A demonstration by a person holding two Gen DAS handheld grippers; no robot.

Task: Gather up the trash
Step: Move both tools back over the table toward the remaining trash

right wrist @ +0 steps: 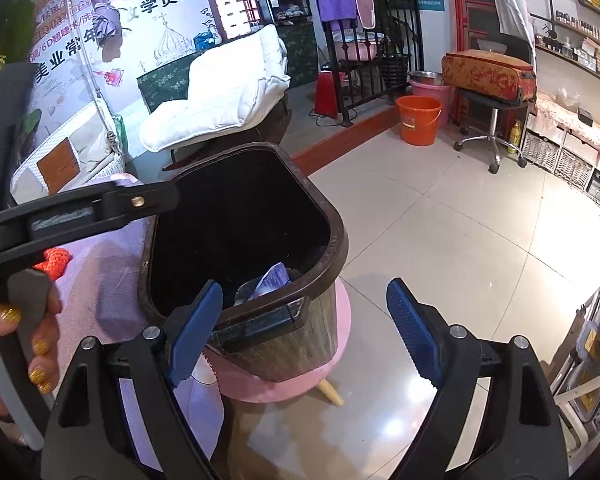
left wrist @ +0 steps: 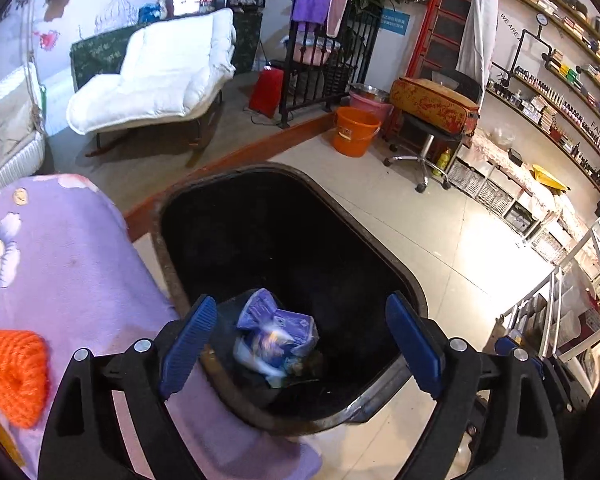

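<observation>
A dark bin (left wrist: 236, 168) with a black inside stands open below my left gripper (left wrist: 302, 302). Its blue pads are wide apart, and a crumpled blue-and-purple wrapper (left wrist: 276, 336), blurred, lies loose between them inside the bin without touching either pad. In the right wrist view the same bin (right wrist: 284, 344) sits on a pink stool (right wrist: 340, 336), with the wrapper (right wrist: 274, 278) low inside it. The left gripper's black finger (right wrist: 140, 200) reaches over the bin's rim, held by a hand (right wrist: 40, 348). My right gripper (right wrist: 305, 286) stands open and empty before the bin's near edge.
A purple floral cloth (left wrist: 72, 272) with an orange knitted piece (left wrist: 14, 372) lies left of the bin. On the tiled floor beyond are an orange bucket (left wrist: 355, 131) and a wheeled stool (left wrist: 420, 160). A white rack (left wrist: 572, 304) stands at right.
</observation>
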